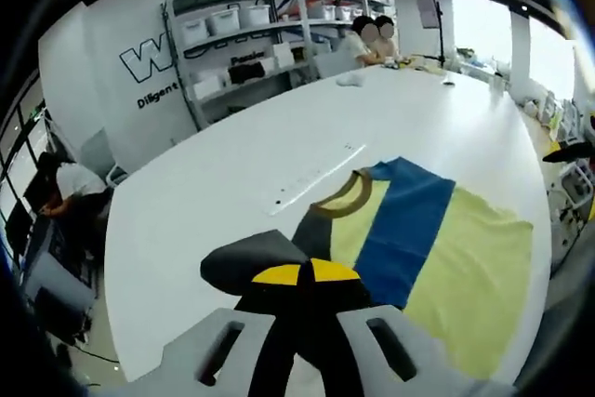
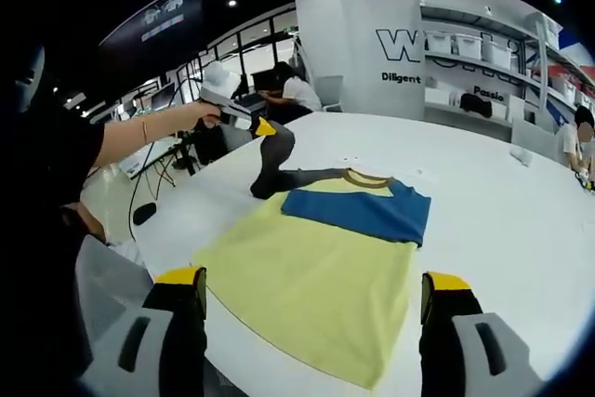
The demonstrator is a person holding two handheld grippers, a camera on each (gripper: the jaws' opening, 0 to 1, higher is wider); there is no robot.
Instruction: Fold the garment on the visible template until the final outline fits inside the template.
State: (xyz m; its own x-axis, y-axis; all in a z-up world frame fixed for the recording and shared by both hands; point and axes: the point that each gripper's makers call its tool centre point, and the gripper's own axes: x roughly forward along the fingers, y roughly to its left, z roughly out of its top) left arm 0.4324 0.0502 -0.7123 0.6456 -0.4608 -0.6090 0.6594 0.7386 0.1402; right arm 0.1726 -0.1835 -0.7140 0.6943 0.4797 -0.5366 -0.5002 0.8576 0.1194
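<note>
Left gripper (image 1: 307, 276) fingers pinched shut on the dark sleeve (image 1: 256, 258) of the T-shirt (image 1: 465, 276), lifted off the white tabletop (image 1: 232, 165). Right gripper (image 2: 311, 309) fingers wide apart, hovering at the hem end, holding nothing. Looks like mid sleeve-fold; next up probably carrying that sleeve across onto the yellow body. Shirt spread flat, long axis running 6 to 12 in the right gripper view, collar (image 2: 367, 177) at 12. Can't make out any template.
</note>
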